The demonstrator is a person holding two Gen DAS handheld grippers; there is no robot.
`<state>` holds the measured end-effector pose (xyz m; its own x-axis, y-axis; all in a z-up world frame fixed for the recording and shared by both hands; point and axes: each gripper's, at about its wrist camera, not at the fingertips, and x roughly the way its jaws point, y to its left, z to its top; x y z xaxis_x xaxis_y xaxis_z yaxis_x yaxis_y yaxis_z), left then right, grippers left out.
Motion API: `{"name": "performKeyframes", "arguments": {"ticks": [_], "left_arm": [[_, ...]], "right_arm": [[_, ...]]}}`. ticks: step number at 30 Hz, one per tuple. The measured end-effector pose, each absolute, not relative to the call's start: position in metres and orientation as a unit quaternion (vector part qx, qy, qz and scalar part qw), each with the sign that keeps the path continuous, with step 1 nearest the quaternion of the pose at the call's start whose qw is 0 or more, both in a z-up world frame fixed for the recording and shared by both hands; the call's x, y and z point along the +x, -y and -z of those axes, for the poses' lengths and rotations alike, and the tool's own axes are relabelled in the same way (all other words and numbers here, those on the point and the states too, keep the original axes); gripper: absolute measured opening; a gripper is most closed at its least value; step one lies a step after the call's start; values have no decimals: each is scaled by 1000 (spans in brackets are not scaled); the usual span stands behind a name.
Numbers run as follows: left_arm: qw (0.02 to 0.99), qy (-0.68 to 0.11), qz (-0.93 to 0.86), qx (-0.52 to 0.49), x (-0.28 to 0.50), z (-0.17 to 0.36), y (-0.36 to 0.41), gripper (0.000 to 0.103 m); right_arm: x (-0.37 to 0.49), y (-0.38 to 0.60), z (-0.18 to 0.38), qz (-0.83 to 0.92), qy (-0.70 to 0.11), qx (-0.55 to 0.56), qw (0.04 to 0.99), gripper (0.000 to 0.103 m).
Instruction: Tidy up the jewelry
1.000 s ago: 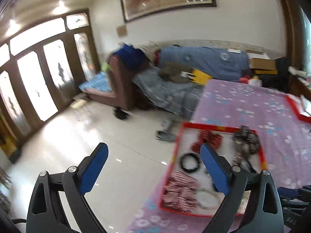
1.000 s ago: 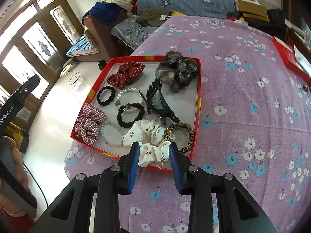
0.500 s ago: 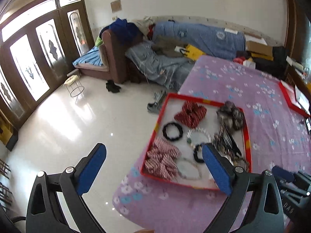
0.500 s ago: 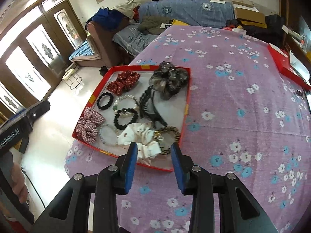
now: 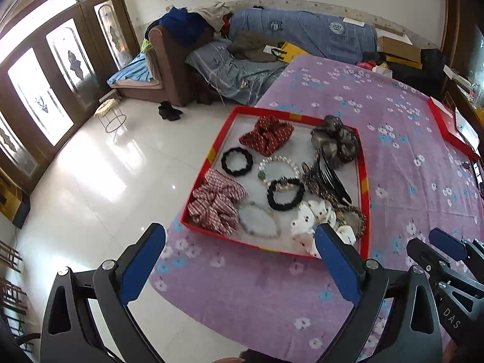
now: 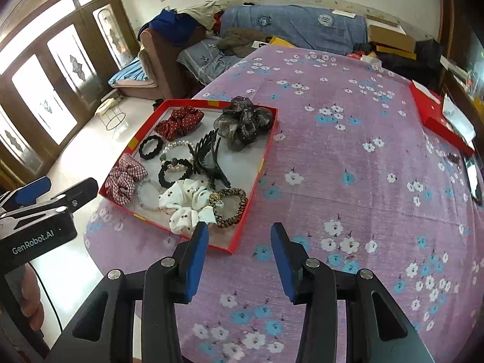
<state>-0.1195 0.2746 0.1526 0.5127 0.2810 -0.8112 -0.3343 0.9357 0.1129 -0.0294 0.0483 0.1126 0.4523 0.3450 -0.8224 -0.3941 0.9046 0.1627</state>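
Note:
A red tray lies on the purple flowered cloth, near the table's left edge. It holds several hair pieces: a red dotted scrunchie, a plaid scrunchie, a white scrunchie, a grey scrunchie, black hair ties, a pearl bracelet, a black claw clip and a leopard tie. My left gripper is open and empty, above the tray's near edge. My right gripper is open and empty, just short of the tray's near right corner.
A second red box with papers lies at the table's far right. A sofa piled with clothes stands beyond the table. White tiled floor and glass doors are to the left. The purple cloth stretches right of the tray.
The left gripper has swung down and right from the floor toward the tray. The right gripper has pulled back from the white scrunchie and its jaws have opened wider.

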Motion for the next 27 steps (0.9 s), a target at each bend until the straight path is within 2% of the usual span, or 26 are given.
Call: {"name": "performKeyframes", "arguments": {"ticks": [27], "left_arm": [[822, -532, -198, -38, -138, -106, -248, 99]], "right_arm": [[-45, -42, -70, -254, -512, -47, 819, 52]]}}
